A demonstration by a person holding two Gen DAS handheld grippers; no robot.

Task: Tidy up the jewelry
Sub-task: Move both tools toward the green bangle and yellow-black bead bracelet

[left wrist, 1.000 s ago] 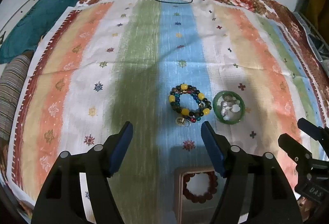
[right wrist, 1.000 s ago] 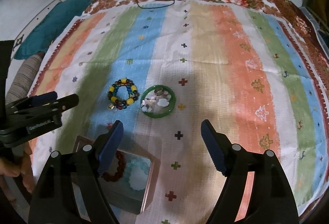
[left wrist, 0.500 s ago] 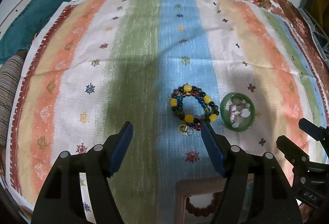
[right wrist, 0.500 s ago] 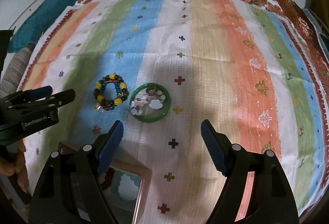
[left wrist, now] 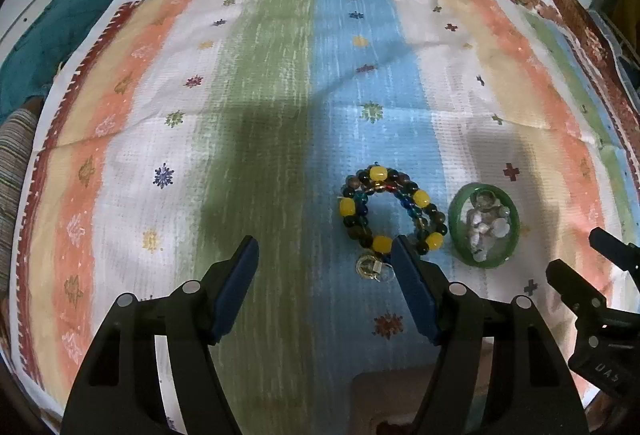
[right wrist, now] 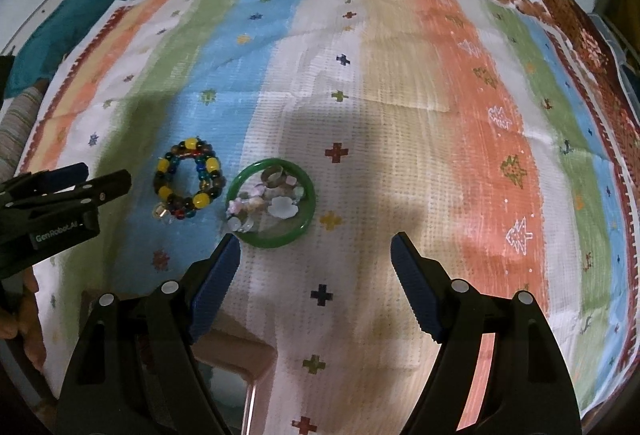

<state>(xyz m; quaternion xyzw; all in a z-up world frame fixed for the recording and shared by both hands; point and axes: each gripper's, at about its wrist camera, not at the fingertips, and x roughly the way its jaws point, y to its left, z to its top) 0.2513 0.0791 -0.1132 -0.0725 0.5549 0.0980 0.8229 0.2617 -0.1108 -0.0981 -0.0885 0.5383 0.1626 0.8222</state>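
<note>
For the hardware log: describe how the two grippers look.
Both are matte black plastic frames with silver rivets and blue ribbed finger pads. The left gripper carries white "GenRobot.AI" lettering on its side; the right gripper looks identical. No cables visible.

beaded bracelet point(left wrist: 390, 217): flat on blue stripe | green bangle point(left wrist: 484, 231): just beside, ringing small trinkets

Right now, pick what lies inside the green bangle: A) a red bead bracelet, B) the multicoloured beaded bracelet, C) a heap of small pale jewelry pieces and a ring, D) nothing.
C: the green bangle rings a heap of small pale pieces, while the beaded bracelet lies apart, to its left.
</note>
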